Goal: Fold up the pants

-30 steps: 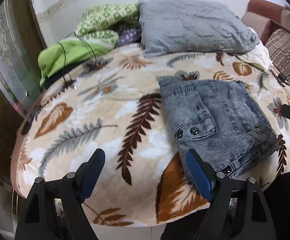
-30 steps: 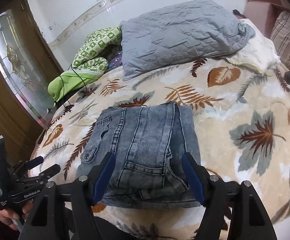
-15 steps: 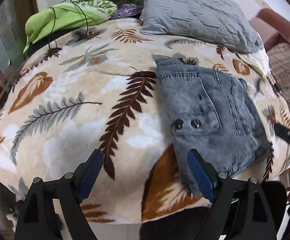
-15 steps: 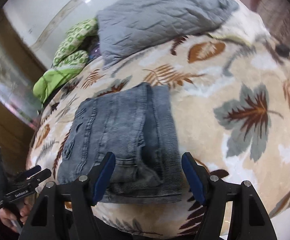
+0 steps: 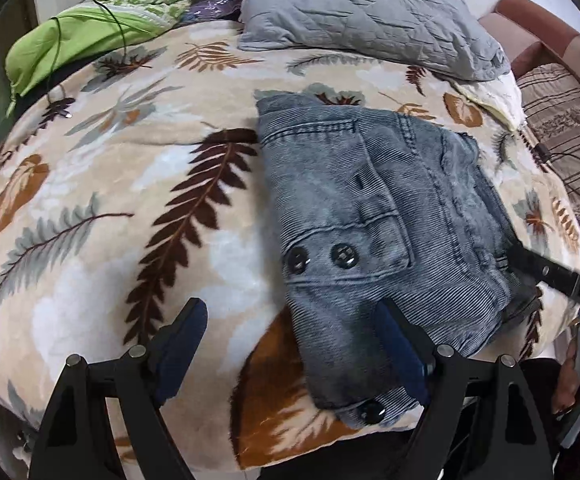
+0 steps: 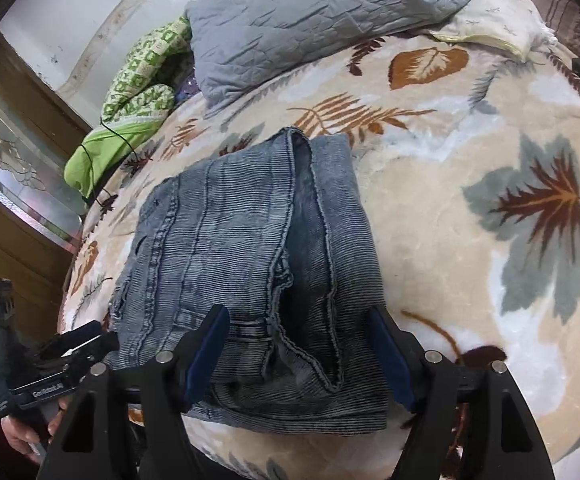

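Note:
Folded grey-blue denim pants [image 5: 370,216] lie on a leaf-print blanket [image 5: 130,200] near the bed's front edge. My left gripper [image 5: 290,332] is open; its right finger [image 5: 398,352] is over the pants' near left corner by a button, and its left finger is over bare blanket. My right gripper [image 6: 298,344] straddles the near right end of the pants [image 6: 250,248], jaws opening, with the pads not pressing the cloth. In the left wrist view, one right gripper finger [image 5: 550,276] lies along the pants' right edge. A hand holds the left gripper [image 6: 50,364] at the lower left of the right wrist view.
A grey quilted pillow [image 5: 362,12] lies at the back with a green cloth [image 5: 74,36] and a black cable to its left. A cream cloth [image 6: 490,28] and a striped cushion [image 5: 562,132] are at the right. A wooden door with glass [image 6: 6,152] stands left of the bed.
Both grippers have come down and tipped toward the bed, so the pants look larger. The left gripper's right finger now overlaps the pants' near corner. The right gripper's finger now lies along the pants' right edge.

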The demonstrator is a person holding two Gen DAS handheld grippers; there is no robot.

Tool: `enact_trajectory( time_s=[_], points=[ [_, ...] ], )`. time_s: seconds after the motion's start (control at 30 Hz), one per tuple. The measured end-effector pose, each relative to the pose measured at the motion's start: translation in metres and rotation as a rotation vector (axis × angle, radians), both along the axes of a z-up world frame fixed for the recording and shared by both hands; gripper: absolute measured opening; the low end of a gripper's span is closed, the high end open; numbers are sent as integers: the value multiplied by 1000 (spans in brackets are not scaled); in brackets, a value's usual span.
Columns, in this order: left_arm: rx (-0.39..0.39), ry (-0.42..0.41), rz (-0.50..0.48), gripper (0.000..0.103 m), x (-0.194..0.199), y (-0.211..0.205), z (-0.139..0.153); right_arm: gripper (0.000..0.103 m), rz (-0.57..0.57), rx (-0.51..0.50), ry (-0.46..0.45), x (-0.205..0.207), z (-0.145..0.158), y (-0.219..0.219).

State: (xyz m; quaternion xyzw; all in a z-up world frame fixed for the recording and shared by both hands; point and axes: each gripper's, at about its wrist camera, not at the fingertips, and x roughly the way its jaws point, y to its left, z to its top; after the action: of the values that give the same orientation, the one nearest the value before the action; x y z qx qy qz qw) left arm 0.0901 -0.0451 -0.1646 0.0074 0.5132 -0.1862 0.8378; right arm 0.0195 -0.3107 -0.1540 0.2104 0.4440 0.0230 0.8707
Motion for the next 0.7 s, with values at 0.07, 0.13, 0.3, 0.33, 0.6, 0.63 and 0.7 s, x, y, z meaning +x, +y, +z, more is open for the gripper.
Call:
enact_trajectory(
  time_s=[0.07,0.13,0.3,0.33,0.6,0.63,0.7],
  points=[
    [-14,-3,-5,86,3,-3,1,75,47,-4,-33,-2,3,8],
    [-12,-16,-22,86,8,-8,1,75,89,2,-61,-2,6,14],
    [-21,4,-39,86,23,-11,-2,75,46,74,-69,6,1,-5],
    [-12,-4,-41,86,23,-13,-1,75,32,84,-72,6,0,-9],
    [116,-110,-45,86,12,-30,0,75,-35,59,-63,16,-4,-17],
    [122,-114,-43,86,12,-31,1,75,-32,51,-60,17,-5,-17],
    [133,-121,-44,86,11,-32,1,75,-25,38,-55,18,-5,-16]
  ],
)
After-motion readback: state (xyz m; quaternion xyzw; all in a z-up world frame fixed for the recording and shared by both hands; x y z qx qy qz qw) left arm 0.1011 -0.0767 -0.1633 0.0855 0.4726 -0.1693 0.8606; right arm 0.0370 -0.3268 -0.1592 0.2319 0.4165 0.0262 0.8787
